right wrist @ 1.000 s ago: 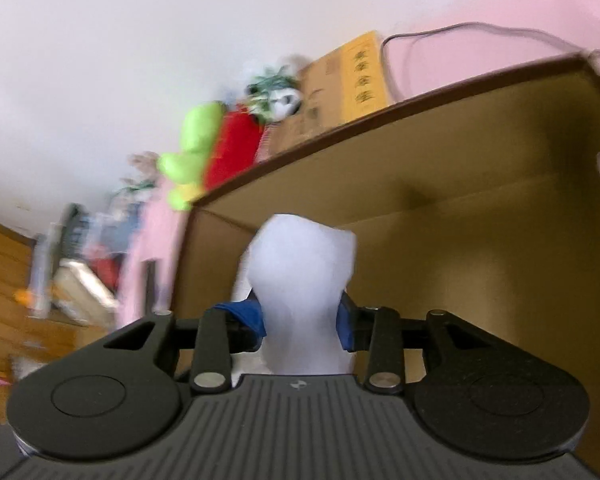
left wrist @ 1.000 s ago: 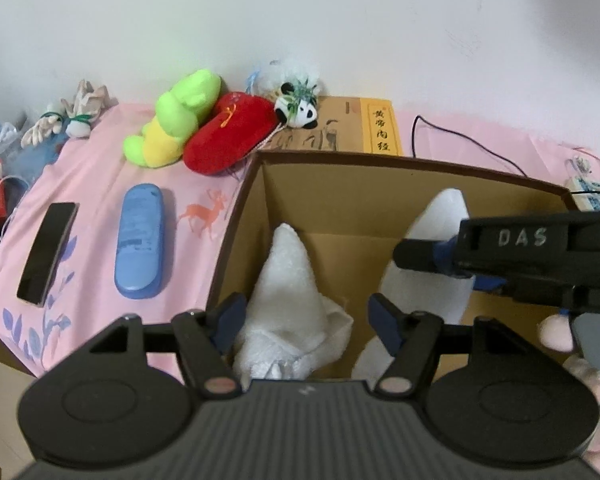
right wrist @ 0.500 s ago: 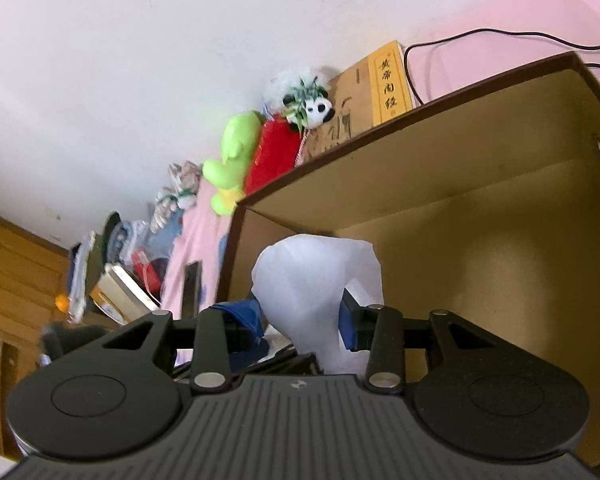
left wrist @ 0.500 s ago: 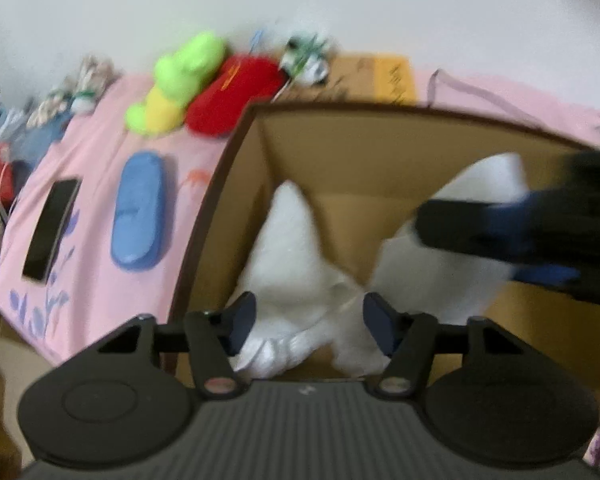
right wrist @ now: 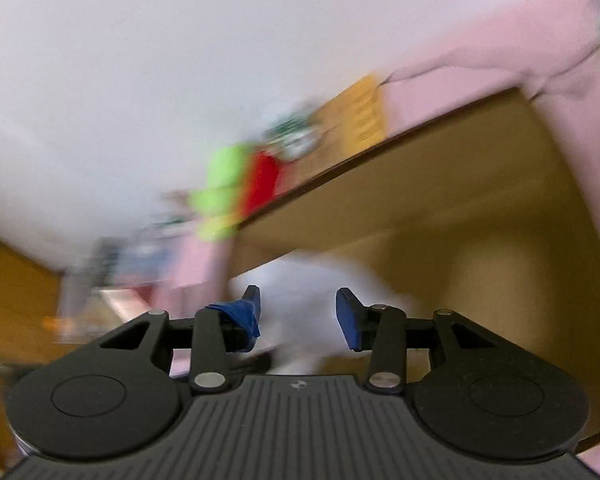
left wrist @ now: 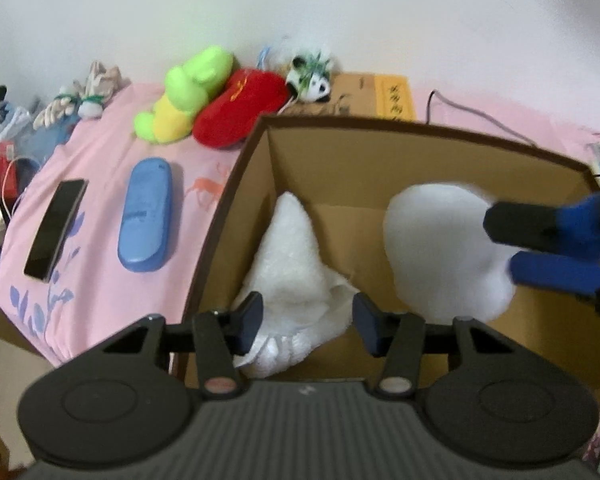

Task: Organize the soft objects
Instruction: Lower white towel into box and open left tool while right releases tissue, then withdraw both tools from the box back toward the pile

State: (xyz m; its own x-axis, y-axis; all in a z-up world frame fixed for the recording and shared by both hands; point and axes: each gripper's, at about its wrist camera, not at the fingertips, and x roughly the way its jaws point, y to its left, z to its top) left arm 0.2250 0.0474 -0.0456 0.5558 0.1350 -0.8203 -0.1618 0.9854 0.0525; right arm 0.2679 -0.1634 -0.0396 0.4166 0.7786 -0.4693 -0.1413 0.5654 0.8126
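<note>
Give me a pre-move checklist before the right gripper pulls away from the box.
1. Right gripper open: ok.
2. White piece free of its fingers: cannot tell, blurred.
3. White piece inside cardboard box: ok.
4. Other white towel in the box's left corner: ok.
5. Left gripper open, holding nothing: ok.
6. Green plush and red plush boxed: not ok, both on pink cloth.

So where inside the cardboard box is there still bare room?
Bare floor of the brown cardboard box lies between the fluffy white towel at its left wall and the smooth white cloth; the right side is crowded by the right gripper.
</note>
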